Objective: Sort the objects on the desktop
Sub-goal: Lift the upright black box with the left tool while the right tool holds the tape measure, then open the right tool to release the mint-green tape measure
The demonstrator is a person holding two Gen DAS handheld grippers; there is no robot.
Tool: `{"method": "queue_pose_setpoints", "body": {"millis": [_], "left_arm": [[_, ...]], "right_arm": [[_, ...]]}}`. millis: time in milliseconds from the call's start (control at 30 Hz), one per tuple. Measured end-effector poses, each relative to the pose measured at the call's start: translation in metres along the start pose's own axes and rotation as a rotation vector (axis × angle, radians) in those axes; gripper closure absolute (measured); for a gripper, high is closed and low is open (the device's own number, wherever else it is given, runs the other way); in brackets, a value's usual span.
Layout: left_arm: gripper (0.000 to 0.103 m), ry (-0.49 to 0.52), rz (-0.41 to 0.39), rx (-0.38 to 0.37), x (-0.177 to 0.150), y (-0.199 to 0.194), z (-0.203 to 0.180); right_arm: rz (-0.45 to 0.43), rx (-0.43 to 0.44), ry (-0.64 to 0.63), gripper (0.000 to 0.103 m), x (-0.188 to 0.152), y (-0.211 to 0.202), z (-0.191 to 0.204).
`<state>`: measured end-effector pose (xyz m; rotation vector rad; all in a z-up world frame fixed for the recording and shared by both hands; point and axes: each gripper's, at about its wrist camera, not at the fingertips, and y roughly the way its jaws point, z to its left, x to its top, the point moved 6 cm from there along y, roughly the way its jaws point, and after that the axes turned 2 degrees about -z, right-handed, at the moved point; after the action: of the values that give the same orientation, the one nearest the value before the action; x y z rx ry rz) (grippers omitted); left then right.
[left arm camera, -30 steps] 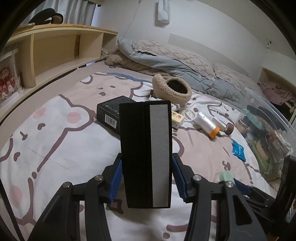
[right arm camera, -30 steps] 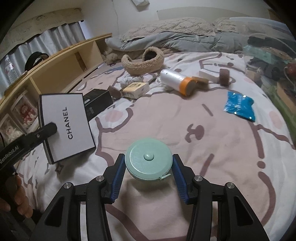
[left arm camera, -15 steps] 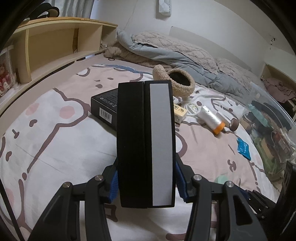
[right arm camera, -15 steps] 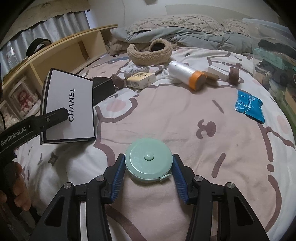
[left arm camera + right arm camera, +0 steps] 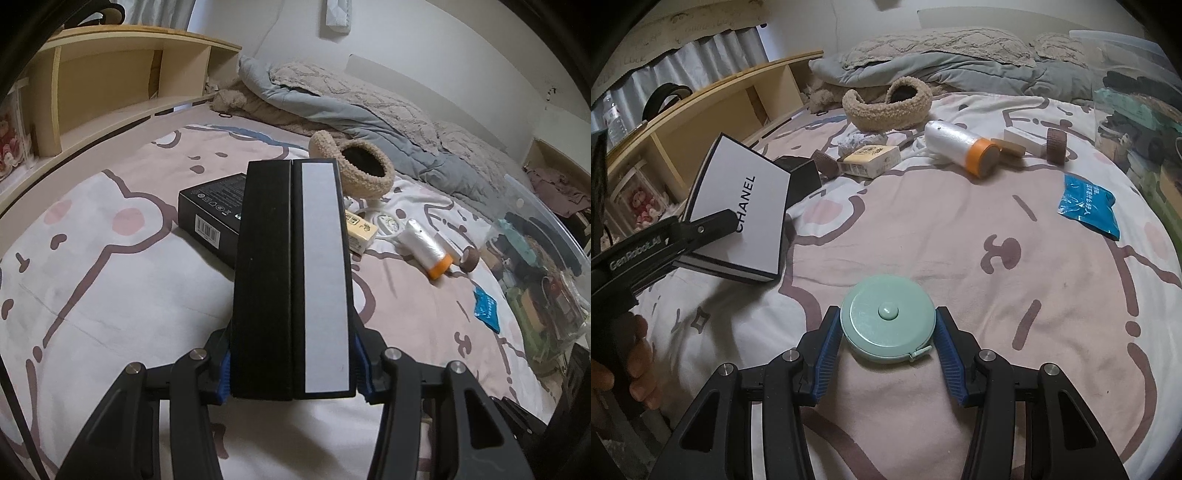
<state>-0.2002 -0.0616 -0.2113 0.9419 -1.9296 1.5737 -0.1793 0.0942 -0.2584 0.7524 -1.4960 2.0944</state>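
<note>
My left gripper (image 5: 291,365) is shut on a flat black box with a white face (image 5: 291,280), held edge-on and filling the middle of the left wrist view. From the right wrist view the same box (image 5: 738,214) shows its white lettered lid, tilted above the bedsheet at the left. The left gripper (image 5: 713,225) clamps its near edge, and a hand holds the handle below it. My right gripper (image 5: 887,319) is shut on a round mint-green tape measure (image 5: 888,321) just over the sheet.
On the cartoon-print sheet lie a black carton (image 5: 210,210), a fuzzy beige basket (image 5: 886,105), a small yellow box (image 5: 871,160), a white roll with an orange end (image 5: 964,147), a brown roll (image 5: 1056,144) and a blue packet (image 5: 1087,205). A clear bin (image 5: 535,258) stands right, wooden shelves (image 5: 110,92) left.
The box in my left gripper has tilted and shifted a little farther over the bed. The tape measure sits unchanged between the right gripper's pads.
</note>
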Motion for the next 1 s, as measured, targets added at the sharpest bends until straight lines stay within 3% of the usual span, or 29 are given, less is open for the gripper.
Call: {"method": "queue_pose_setpoints", "body": {"millis": [633,933,967,1000], "left_arm": [[0.054,0.057,-0.034,-0.044,-0.01,-0.036,-0.014],[0.054,0.063,-0.042,-0.086,-0.017,-0.05,-0.021],[0.054,0.065,-0.042,-0.089,-0.017,-0.051,-0.023],[0.054,0.069,-0.042,-0.092,-0.018,-0.052,-0.024]], "right_arm": [[-0.022,0.018,0.026,0.052,0.002,-0.018,-0.006],[0.04,-0.061,0.016,0.051,-0.006,-0.004,-0.017],[0.035,-0.063,0.012,0.048,-0.006,-0.005,-0.017],[0.023,-0.06,0.012,0.031,-0.004,-0.007,-0.016]]}}
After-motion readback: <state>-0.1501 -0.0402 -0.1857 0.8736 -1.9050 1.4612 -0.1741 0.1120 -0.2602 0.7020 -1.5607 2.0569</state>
